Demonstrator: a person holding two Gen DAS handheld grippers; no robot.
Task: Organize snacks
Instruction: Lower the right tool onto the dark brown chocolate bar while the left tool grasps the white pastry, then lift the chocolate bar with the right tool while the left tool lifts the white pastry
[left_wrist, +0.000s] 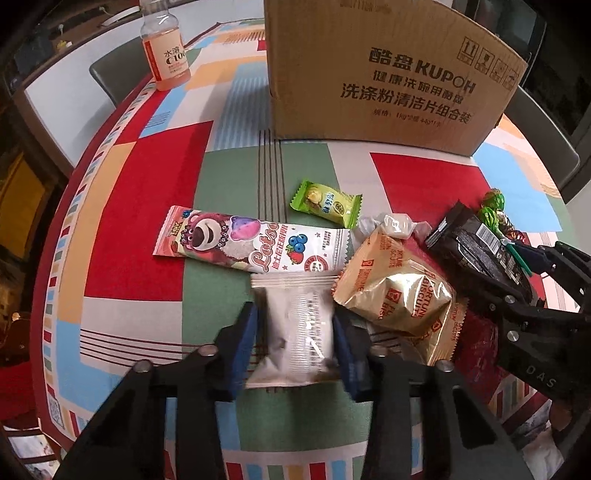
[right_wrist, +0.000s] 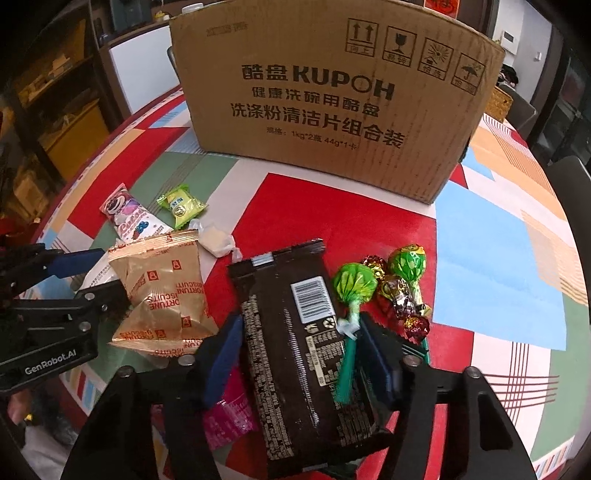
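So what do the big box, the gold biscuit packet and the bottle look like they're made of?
The box looks like plain brown corrugated cardboard: matt, with faint ribbing and printed black marks. The gold packet appears to be metallised plastic film, shiny and creased, with crimped ends. The bottle seems clear plastic, see-through above its orange label.

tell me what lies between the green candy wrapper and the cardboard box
Nothing: between the small green candy wrapper and the big brown cardboard box only bare patterned tablecloth shows, clearest in the left wrist view.

You see a round worktop (left_wrist: 147, 206) under a bright patchwork cloth, grey chairs (left_wrist: 110, 79) and dim shelving (right_wrist: 48, 110) behind.
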